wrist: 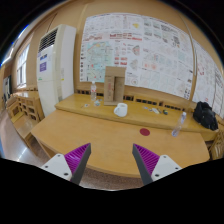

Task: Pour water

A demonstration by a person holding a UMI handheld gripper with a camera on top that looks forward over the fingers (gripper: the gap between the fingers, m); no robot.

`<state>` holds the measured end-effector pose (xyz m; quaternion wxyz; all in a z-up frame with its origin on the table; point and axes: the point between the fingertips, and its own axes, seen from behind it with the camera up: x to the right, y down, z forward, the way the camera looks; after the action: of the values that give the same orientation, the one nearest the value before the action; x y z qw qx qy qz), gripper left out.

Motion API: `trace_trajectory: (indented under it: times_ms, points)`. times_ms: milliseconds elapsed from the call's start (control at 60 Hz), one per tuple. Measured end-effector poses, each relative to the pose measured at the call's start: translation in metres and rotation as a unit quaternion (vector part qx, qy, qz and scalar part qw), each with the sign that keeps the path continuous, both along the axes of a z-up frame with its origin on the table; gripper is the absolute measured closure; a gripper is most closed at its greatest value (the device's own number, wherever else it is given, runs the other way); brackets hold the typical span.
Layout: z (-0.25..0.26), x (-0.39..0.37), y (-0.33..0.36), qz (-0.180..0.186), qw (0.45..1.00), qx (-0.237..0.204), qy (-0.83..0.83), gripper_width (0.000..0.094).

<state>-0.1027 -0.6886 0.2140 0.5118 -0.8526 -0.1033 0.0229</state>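
Observation:
My gripper (pixel 111 163) is open and empty, its two fingers with purple pads (pixel 148 158) held above the near edge of a large wooden table (pixel 100 135). Far beyond the fingers, at the table's far side, a clear water bottle (pixel 95 94) stands to the left. A white cup (pixel 121 110) sits near the middle of the far side. A second clear bottle (pixel 181 122) stands at the far right. A small red round thing (pixel 145 131) lies on the table between the cup and the right bottle.
A tall wooden box (pixel 114 88) stands behind the cup. A dark bag (pixel 205 114) lies at the far right. A white air conditioner (pixel 52 68) stands at the left wall. Posters (pixel 140 50) cover the back wall. Wooden benches (pixel 22 108) line the left side.

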Motion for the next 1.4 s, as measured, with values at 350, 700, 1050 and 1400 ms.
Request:
trace_trajectory:
  times_ms: [350, 700, 1050, 1400]
  points:
    - [-0.095, 0.186, 0.041, -0.087, 0.995, -0.035, -0.023, 0.008]
    - [-0.141, 0.421, 0.238, -0.161, 0.987, 0.009, -0.017, 0.0082]
    - [-0.171, 0.52, 0.446, -0.164, 0.985, 0.053, 0.01, 0.0135]
    - [-0.176, 0.532, 0.479, -0.174, 0.98, 0.092, 0.004, 0.0568]
